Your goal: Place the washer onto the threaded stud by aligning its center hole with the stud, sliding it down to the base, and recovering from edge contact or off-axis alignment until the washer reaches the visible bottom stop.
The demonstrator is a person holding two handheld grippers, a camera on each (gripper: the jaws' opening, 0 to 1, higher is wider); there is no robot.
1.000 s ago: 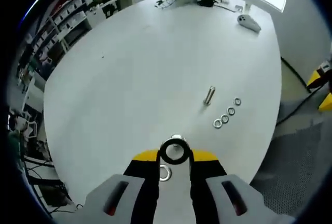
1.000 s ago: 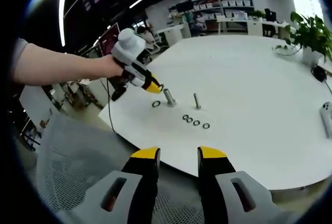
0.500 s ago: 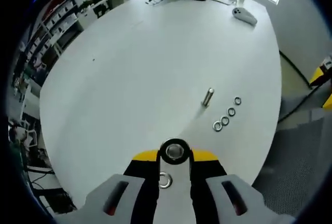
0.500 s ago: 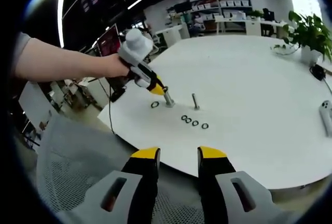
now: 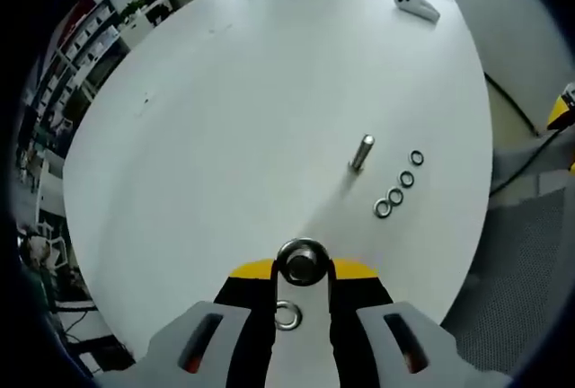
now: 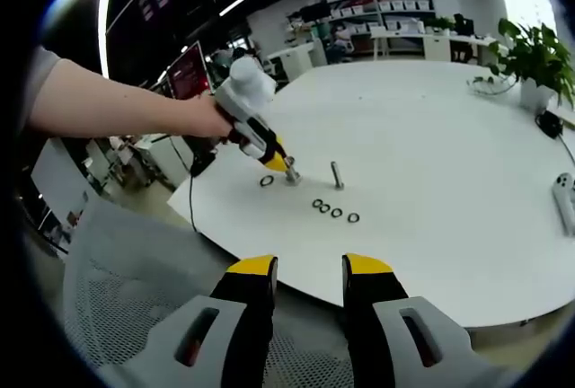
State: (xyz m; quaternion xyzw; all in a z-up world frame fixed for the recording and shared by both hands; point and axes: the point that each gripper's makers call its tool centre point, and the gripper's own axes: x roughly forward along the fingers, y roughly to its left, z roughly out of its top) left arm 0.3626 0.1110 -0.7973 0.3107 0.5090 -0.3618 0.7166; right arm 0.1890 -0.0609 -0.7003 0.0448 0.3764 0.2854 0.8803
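In the left gripper view my left gripper (image 5: 303,273) is shut on a steel washer (image 5: 287,262), edge held between the yellow tips. Through its hole I see the top of a threaded stud. A loose washer (image 5: 287,317) lies on the white table (image 5: 225,119) between the jaws. A second stud (image 5: 362,152) stands farther off, beside a row of several washers (image 5: 400,187). In the right gripper view a hand holds the left gripper (image 6: 280,163) with its tips right at the near stud (image 6: 292,173). My right gripper (image 6: 308,271) is open, off the table's edge.
A white handheld device (image 5: 415,5) lies at the table's far side, also seen as a device (image 6: 566,201) at the right. A potted plant (image 6: 537,57) stands at the back right. A grey mesh chair (image 6: 126,316) is below my right gripper. Shelves line the room behind.
The left gripper has come down and forward with the washer, so its tips now meet the near stud. The right gripper has stayed still and open.
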